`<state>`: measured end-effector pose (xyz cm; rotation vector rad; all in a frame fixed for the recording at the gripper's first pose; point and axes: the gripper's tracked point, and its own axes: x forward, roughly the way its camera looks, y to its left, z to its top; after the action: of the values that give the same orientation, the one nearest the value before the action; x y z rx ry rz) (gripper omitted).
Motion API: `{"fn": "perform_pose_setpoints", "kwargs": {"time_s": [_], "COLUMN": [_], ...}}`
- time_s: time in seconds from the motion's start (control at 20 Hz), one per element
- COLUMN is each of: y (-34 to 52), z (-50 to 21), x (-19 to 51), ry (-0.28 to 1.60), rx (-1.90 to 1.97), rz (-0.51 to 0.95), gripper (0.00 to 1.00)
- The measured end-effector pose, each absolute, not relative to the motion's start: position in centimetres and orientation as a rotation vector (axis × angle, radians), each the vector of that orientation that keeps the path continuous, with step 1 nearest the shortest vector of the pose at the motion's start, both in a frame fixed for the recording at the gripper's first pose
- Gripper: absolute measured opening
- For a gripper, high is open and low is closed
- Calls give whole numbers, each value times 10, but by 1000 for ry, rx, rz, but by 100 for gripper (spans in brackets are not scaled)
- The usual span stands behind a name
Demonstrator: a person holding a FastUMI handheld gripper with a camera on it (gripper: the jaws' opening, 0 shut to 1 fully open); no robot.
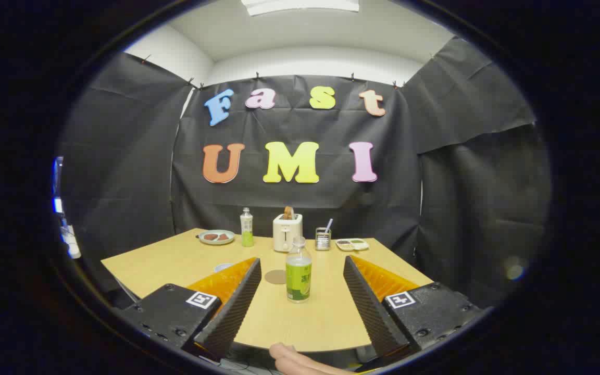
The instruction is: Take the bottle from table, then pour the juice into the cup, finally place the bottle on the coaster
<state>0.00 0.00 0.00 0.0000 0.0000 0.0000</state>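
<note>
While the jaws [300, 271] stand wide open and grip nothing, the bottle [298, 271] with the green label stands upright on the table [175, 260] between and just ahead of the fingertips, touching neither. A round coaster [275, 276] lies just beside the bottle, with the cup [222, 267] partly hidden behind the left finger. Farther back stand a toaster [287, 232], a second bottle [247, 227] and a plate [216, 237].

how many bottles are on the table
2. A clear plastic bottle with a green label stands just ahead of the open gripper, between its fingers' line. A smaller clear bottle with green liquid stands at the far edge, between the plate and the toaster.
</note>
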Motion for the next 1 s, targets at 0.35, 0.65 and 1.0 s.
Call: {"fn": "perform_pose_setpoints", "kwargs": {"time_s": [0.35,0.65,1.0], "y": [-8,-10,-11], "z": [-5,-9,-26], "x": [3,5,23], "ry": [4,6,16], "rx": [10,11,7], "rz": [-15,-18,-21], "gripper": [100,100,100]}}
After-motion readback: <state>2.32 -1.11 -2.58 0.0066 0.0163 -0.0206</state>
